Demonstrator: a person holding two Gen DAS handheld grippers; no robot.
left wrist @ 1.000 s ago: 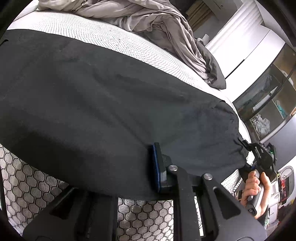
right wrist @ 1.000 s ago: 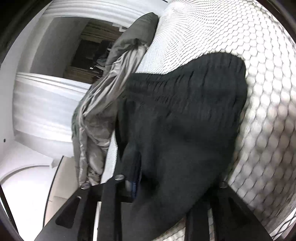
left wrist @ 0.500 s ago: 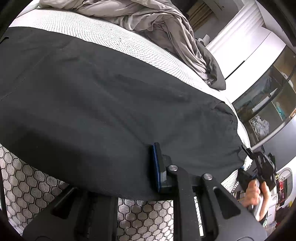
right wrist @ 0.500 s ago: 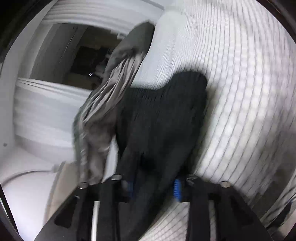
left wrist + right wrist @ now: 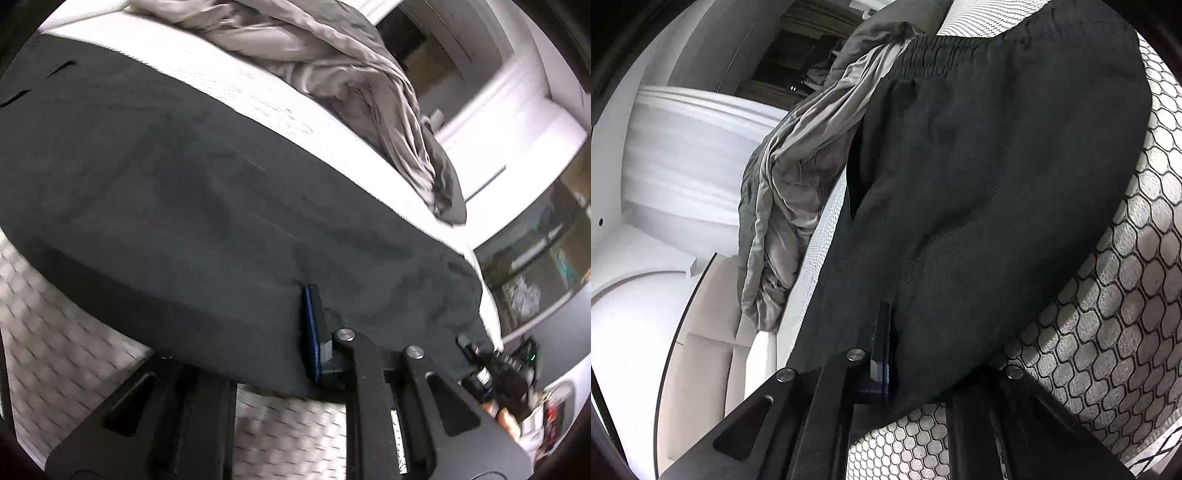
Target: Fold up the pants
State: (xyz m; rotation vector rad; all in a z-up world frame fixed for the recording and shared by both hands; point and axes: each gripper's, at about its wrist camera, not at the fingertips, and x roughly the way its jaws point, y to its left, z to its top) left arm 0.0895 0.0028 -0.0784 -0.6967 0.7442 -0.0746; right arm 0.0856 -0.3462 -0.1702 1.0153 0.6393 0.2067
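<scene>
Hand-held gripper on our right [image 5: 886, 354] is now pinched onto the black pants [image 5: 997, 166]: its jaws have just been closing, and the dark cloth sits clamped between them near the waistband end, where the gathered elastic [image 5: 942, 44] shows at the top of the right wrist view. A second ago those jaws stood apart with the fabric loose between them, so we read this as a fresh grip.

Our left hand-held gripper [image 5: 295, 332] holds as it did before, its jaws nearly together on the near edge of the same pants [image 5: 221, 203]. One blue-edged pad [image 5: 314, 332] shows above the cloth; the other finger is hidden beneath it.

The pants lie stretched flat across the bed, on a mattress cover [image 5: 1108, 314] printed with a honeycomb pattern. A rumpled grey duvet [image 5: 332, 55] is heaped at the far side, just beyond the pants and not touching the grippers. In the left wrist view, our other hand [image 5: 506, 417] shows blurred at the lower right, past the end of the garment.

With both edges now gripped, we judge the pants ready to be lifted and carried over for a fold. No fold is visible yet. Blur in the left view suggests movement.
</scene>
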